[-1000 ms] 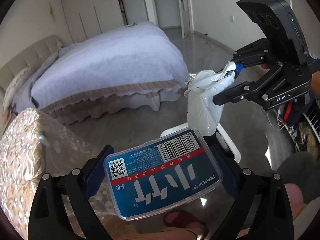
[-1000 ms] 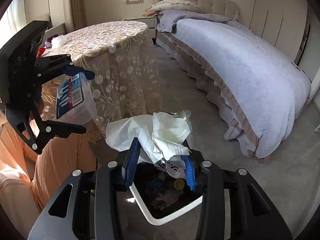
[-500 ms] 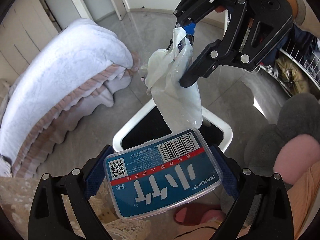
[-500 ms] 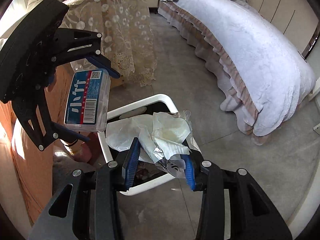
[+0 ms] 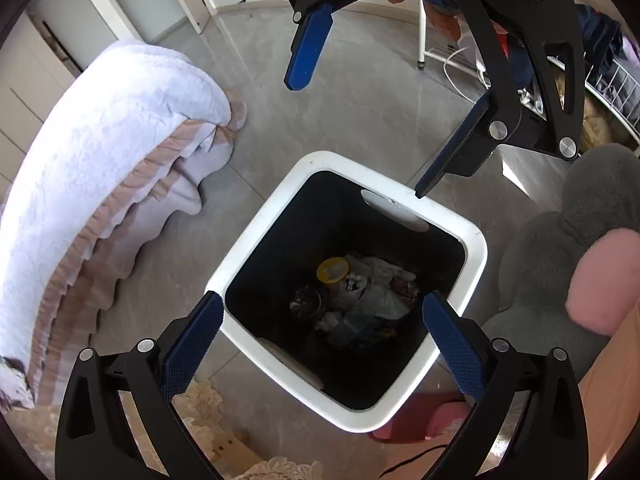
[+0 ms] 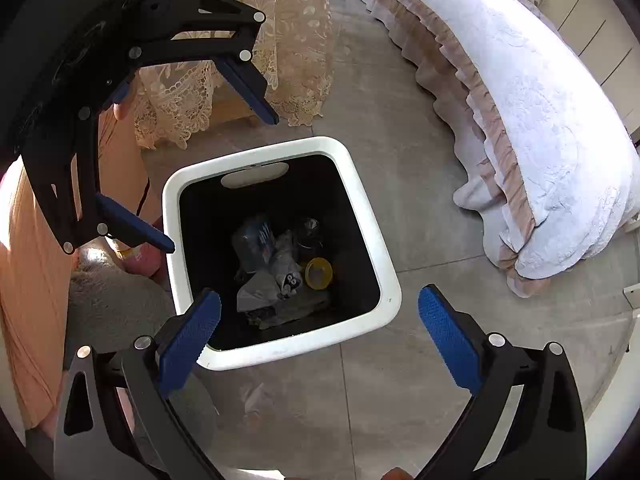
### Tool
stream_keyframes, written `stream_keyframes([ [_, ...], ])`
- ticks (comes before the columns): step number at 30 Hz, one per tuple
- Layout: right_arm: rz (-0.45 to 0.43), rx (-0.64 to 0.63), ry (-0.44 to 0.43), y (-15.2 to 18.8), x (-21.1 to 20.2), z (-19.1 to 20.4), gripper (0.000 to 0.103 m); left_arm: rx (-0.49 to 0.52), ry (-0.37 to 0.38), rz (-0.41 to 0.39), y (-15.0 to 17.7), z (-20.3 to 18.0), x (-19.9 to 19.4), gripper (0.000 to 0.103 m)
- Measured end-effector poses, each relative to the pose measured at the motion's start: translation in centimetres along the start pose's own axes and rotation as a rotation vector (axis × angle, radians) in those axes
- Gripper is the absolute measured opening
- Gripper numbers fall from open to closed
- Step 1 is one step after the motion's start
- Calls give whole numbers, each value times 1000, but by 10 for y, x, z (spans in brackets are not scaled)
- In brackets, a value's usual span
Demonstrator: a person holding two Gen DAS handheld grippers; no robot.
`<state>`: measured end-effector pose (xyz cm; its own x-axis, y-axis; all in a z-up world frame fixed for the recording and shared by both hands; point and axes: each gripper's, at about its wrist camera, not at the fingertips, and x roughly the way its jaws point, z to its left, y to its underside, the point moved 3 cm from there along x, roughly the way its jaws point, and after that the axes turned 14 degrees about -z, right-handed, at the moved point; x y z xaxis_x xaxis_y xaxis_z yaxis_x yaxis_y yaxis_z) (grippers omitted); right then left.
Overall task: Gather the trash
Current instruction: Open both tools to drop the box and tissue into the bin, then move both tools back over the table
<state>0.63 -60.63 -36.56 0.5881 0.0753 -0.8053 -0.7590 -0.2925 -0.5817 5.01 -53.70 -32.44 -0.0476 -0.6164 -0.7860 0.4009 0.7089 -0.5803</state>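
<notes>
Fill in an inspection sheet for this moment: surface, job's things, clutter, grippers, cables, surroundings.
Surface: grey tiled floor.
Job's things: white trash bin with black liner holds crumpled plastic bag, yellow lid, other wrappers.
Clutter: pink slipper beside the bin.
Grippers: left gripper open, empty, over the bin; right gripper fingers opening, nothing between them.
Cables: thin dark cable on the floor.
Surroundings: bed, lace tablecloth, wire rack.

White-rimmed bin (image 5: 476, 248), black inside; lilac bedspread (image 6: 540, 120); blue-padded tongs (image 6: 320, 332).
</notes>
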Motion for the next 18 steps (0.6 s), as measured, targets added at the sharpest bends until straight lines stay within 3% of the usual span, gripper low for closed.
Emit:
stream_keyframes([
  [8, -20, -20, 11, -12, -7, 3, 98, -14, -13, -11, -2, 2, -11, 98],
  [18, -87, -84, 34, -36, -38, 24, 98, -45, -96, -80, -11, 3, -56, 98],
])
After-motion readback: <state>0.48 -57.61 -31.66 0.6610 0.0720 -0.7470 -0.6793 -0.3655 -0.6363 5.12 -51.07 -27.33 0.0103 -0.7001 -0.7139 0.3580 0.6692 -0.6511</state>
